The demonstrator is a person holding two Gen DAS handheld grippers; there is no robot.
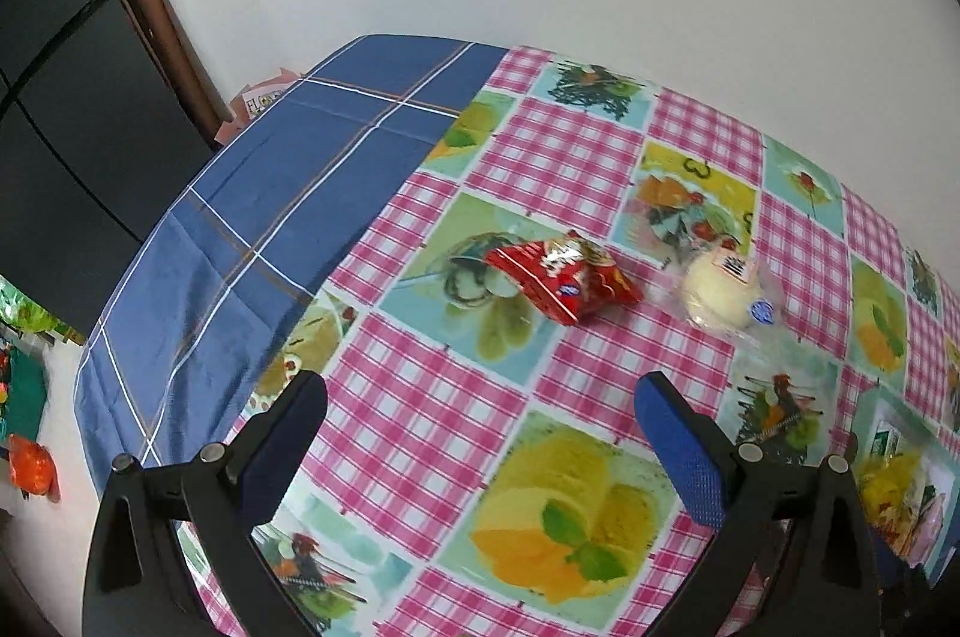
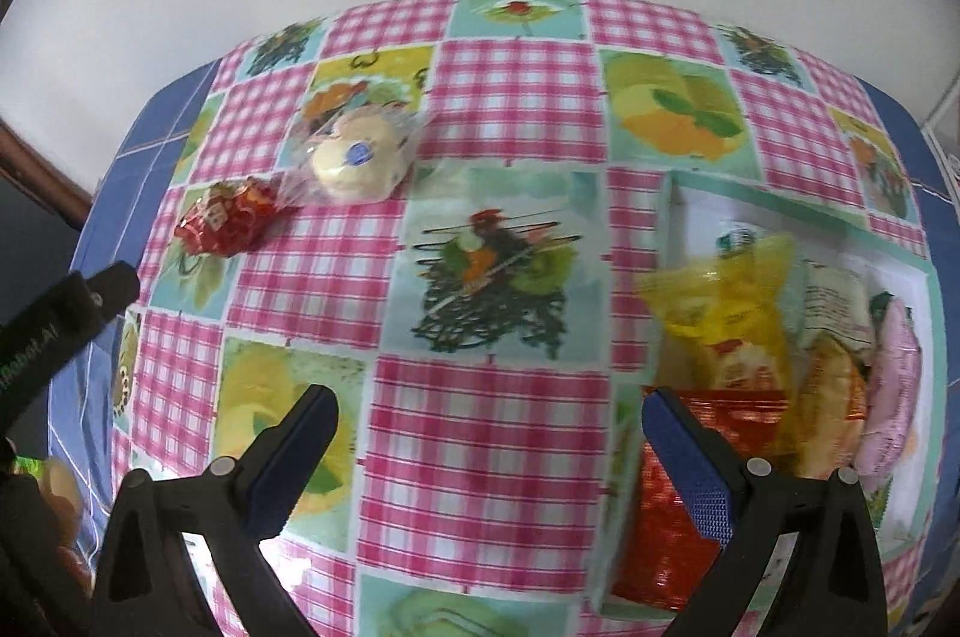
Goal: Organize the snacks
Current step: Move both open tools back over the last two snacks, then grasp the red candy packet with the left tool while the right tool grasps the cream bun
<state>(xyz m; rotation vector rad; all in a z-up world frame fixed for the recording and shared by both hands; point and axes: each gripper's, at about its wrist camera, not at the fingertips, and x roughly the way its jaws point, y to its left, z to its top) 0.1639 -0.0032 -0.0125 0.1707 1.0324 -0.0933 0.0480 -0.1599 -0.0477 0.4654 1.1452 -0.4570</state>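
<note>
Two snacks loose on the tabletop, the rest in a box at the right.

From the left: a blue cloth (image 1: 252, 217) covers the tabletop's (image 1: 420, 433) left end, and the checked fruit-print cloth (image 2: 492, 433) takes the rest. The left gripper (image 1: 480, 433) hovers over it, fingers wide with nothing between them. Beyond it lies a red packet (image 1: 561, 280), and just to its right a pale bun (image 1: 723, 292) in clear wrap, the two wrappers about touching. The right gripper (image 2: 489, 448) hangs farther right, fingers likewise wide and bare. Its right finger (image 2: 690, 469) stands in front of the box (image 2: 774, 208), which holds a yellow packet (image 2: 735, 313), a red one (image 2: 660, 535), an orange one and a pink one.
</note>
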